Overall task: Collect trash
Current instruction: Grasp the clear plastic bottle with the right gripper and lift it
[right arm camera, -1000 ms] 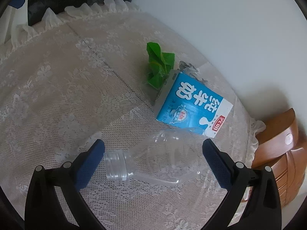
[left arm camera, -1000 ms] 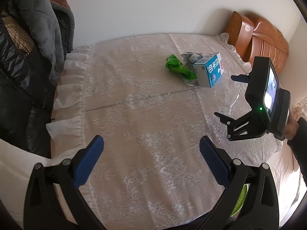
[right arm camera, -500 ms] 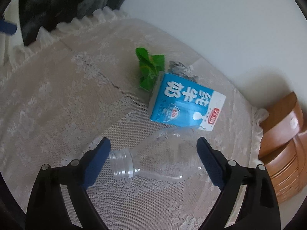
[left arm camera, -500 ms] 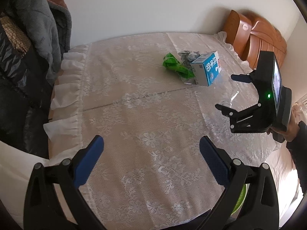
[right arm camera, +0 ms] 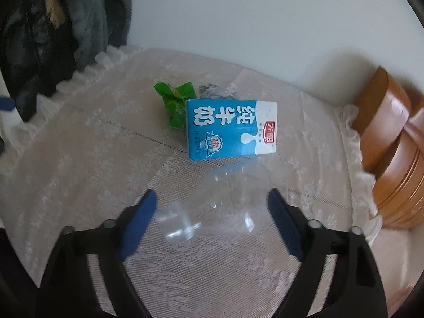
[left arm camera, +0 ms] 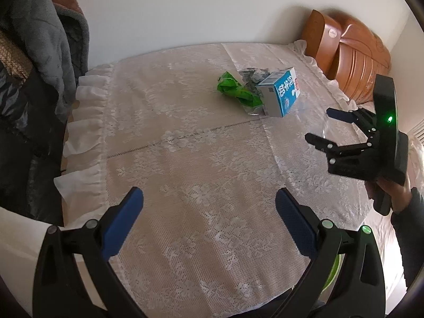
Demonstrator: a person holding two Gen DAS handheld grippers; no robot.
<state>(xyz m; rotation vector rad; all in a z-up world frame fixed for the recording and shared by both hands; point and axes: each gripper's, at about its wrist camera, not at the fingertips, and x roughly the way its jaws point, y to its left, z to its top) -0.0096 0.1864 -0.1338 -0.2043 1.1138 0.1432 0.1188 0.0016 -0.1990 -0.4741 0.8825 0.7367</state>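
Two tools are in play, both spread wide and holding nothing. The left tool (left arm camera: 209, 212) hovers over the near part of the lace-covered table (left arm camera: 185, 185), its blue pads well apart with only cloth between them. The right tool (right arm camera: 212, 209) hangs over a clear plastic bottle (right arm camera: 212, 204) that lies on its side on the lace, neck toward the left pad; the bottle sits between the two pads, and whether either pad touches it cannot be told through the blur. From the left wrist view the right tool (left arm camera: 323, 127) shows at the table's right edge, gripped by a hand (left arm camera: 389, 193).

Just beyond the bottle lies a blue and white milk carton (right arm camera: 230, 129) on its side. Beside the carton's far left corner sits a crumpled green wrapper (right arm camera: 176, 100), with a grey crumpled wrapper (right arm camera: 212, 91) just behind the carton. Farther back, dark clothing (left arm camera: 34, 66) hangs at the left and a wooden headboard (left arm camera: 349, 53) stands against the wall on the right.
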